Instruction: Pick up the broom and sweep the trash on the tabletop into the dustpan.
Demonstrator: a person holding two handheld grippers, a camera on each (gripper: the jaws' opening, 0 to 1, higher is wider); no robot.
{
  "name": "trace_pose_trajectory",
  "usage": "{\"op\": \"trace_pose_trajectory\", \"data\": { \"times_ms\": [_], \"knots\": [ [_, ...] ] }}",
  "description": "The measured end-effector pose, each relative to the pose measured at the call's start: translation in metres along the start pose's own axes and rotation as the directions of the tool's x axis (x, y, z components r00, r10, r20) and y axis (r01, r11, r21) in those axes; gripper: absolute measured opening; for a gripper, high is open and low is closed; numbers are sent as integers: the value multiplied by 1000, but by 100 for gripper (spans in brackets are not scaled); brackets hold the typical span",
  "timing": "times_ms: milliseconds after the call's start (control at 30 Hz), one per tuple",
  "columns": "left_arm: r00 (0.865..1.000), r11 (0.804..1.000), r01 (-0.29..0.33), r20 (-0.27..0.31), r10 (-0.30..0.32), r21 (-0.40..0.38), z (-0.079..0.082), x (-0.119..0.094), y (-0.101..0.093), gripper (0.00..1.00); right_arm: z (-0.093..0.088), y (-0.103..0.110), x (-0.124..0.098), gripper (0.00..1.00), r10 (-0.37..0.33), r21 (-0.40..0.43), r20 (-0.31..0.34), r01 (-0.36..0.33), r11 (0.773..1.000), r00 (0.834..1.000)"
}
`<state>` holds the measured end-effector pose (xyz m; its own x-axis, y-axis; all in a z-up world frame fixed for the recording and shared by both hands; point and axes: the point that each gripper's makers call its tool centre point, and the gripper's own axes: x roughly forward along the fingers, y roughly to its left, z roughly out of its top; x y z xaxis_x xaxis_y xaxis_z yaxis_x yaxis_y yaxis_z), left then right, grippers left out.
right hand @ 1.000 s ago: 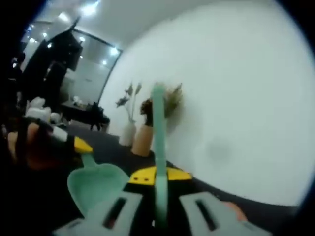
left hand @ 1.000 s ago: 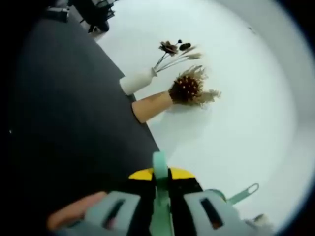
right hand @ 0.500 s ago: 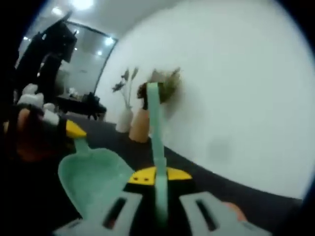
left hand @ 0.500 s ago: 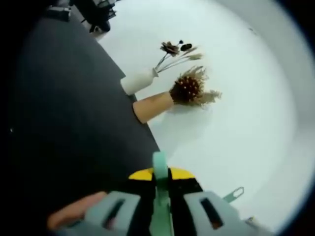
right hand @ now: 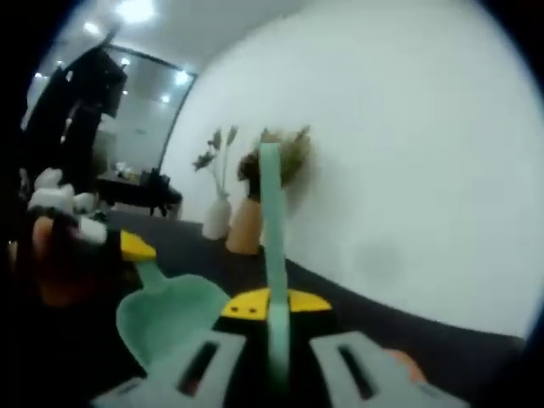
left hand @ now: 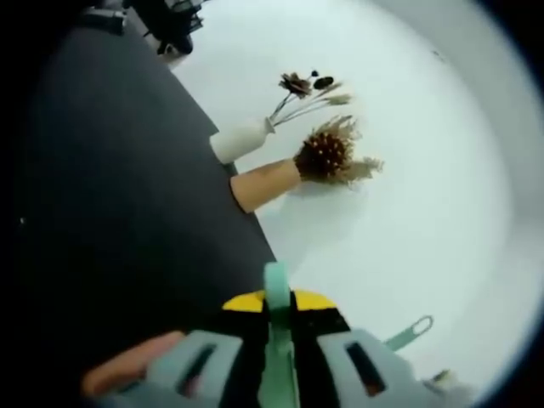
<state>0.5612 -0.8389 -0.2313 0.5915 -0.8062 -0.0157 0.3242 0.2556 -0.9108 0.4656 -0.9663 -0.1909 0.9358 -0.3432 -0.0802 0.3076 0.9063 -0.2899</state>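
Observation:
In the right gripper view my right gripper [right hand: 272, 302] is shut on the mint green broom handle [right hand: 270, 212], which rises straight up between the jaws; the brush end is hidden. To its left, my left gripper [right hand: 129, 246] holds the mint green dustpan [right hand: 166, 314] by its handle, the pan hanging just above the black tabletop [right hand: 408, 340]. In the left gripper view my left gripper [left hand: 276, 299] is shut on a narrow mint green strip of the dustpan [left hand: 275, 280]. The looped end of the broom handle [left hand: 412, 330] pokes in at the lower right.
A white vase [left hand: 240, 140] of dried stems and a tan vase [left hand: 265, 183] of brown dried flowers stand at the table's edge against the white wall; both vases [right hand: 231, 225] are beyond the dustpan. Dark furniture and ceiling lights lie far left.
In the right gripper view the dustpan has dropped lower and a little right, further from the camera. The broom handle's looped end shifted slightly in the left gripper view. Both grips are unchanged.

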Motion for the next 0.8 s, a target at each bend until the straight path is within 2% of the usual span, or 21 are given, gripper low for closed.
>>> {"op": "trace_pose_trajectory", "data": {
  "times_ms": [67, 133, 167, 200, 300, 400, 467, 500, 567, 600, 700, 800],
  "knots": [
    [1000, 1000, 0, -1, 0, -5, 0, 0, 0, 11, 0, 12, 1, 5, 37, 17, 10, -37, 999, 999],
    [1000, 1000, 0, -2, 0, -8, 0, 0, 1, 11, 10, 22, 11, 5, 73, -31, 26, -73, 997, 997],
    [1000, 1000, -1, -1, 1, -8, 0, 0, 1, 11, 20, 33, 6, 5, 113, 2, 73, -114, 993, 991],
    [1000, 1000, -1, -2, 1, -8, 0, 0, 1, 11, 25, 38, 3, 5, 131, 24, 88, -134, 991, 987],
    [1000, 1000, -1, -2, 1, -8, -1, 0, 1, 11, 40, 43, -7, 5, 134, 11, 127, -137, 991, 983],
    [1000, 1000, -3, -3, 3, -12, -1, -1, 2, 11, 45, 37, -10, 5, 108, 6, 130, -110, 994, 986],
    [1000, 1000, -4, -3, 4, -13, -1, -1, 2, 11, 32, 29, -9, 5, 65, -5, 62, -65, 998, 996],
    [1000, 1000, -4, -2, 4, -12, -1, -1, 2, 11, 32, 33, 1, 5, 93, -8, 64, -93, 996, 994],
    [1000, 1000, -4, -3, 4, -11, -1, -1, 1, 11, 24, 45, 2, 5, 152, 24, 55, -154, 988, 987],
    [1000, 1000, -4, -3, 4, -12, -1, -1, 2, 11, 27, 53, 2, 5, 191, 43, 69, -194, 980, 979],
    [1000, 1000, -3, -4, 3, -17, -1, -1, 2, 11, 39, 66, -8, 5, 236, 66, 114, -244, 968, 965],
    [1000, 1000, -2, -5, 2, -19, -1, -1, 1, 11, 57, 52, -13, 5, 209, 62, 148, -220, 974, 967]
  ]
}}
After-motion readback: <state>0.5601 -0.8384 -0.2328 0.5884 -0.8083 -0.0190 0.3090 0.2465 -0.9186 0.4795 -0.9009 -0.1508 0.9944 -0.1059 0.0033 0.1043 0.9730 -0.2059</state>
